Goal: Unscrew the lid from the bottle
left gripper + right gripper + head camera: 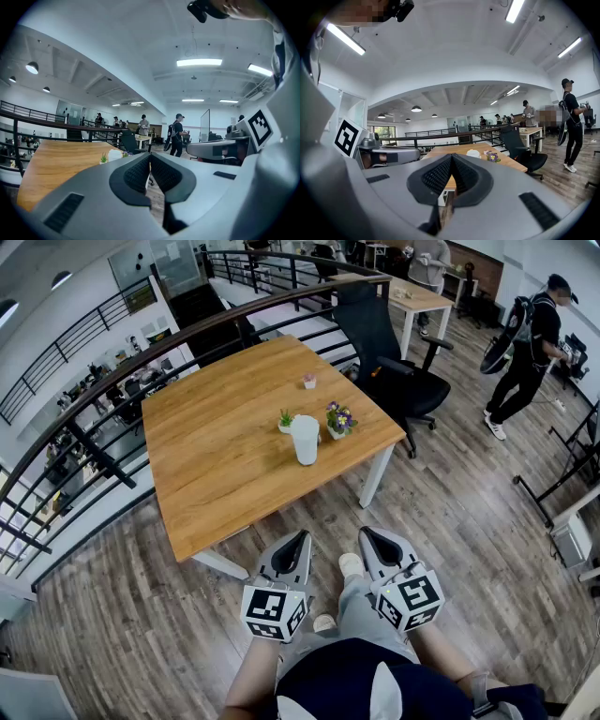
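Left gripper (300,538) and right gripper (367,534) pressed together, empty, short of table (216,474); white bottle (306,442) upright mid-table, probably light, slick plastic: clamp body, twist lid (304,420).

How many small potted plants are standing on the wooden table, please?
3, all in the head view: a green plant just left of the white bottle, a purple-flowered plant just right of it, and a pink plant farther back on the table. None looks hidden.
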Motion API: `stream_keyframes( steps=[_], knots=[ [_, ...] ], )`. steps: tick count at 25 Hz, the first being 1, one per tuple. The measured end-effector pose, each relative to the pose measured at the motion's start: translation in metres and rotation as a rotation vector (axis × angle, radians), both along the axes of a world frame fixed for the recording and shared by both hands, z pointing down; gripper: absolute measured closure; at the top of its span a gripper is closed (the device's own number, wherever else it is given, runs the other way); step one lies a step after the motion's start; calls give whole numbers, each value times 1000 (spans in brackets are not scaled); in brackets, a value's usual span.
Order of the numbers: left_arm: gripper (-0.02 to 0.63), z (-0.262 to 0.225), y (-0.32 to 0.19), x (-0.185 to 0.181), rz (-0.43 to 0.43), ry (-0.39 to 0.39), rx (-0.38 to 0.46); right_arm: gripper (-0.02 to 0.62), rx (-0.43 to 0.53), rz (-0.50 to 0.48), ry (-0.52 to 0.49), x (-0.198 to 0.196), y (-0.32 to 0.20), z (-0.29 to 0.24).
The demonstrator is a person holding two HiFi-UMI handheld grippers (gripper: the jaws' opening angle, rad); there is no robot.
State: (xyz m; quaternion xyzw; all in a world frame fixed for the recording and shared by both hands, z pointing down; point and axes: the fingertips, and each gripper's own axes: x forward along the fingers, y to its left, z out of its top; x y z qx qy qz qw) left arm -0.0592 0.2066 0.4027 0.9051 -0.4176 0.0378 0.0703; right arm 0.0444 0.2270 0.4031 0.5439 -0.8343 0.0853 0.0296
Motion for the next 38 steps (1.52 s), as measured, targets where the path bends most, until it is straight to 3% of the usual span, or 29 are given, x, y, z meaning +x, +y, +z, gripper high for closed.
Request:
stream_keyframes(
  steps=[10,22,28,32,38],
  knots=[
    [581,-4,-38,16,14,-17,6,592,-31,31,-25,19,-38,7],
    [580,0,-121,22,27,-95,3,591,6,-8,-46,14,-129,-5],
    [574,-10,-165,16,15,-96,22,588,13,-25,-51,13,-174,-15],
    [425,-9,-189,12,5,-125,37,501,-2,-44,-54,9,-202,-13],
    [313,3,-217,1,-23,-158,10,283,-31,-47,-37,7,-237,-7]
  ],
)
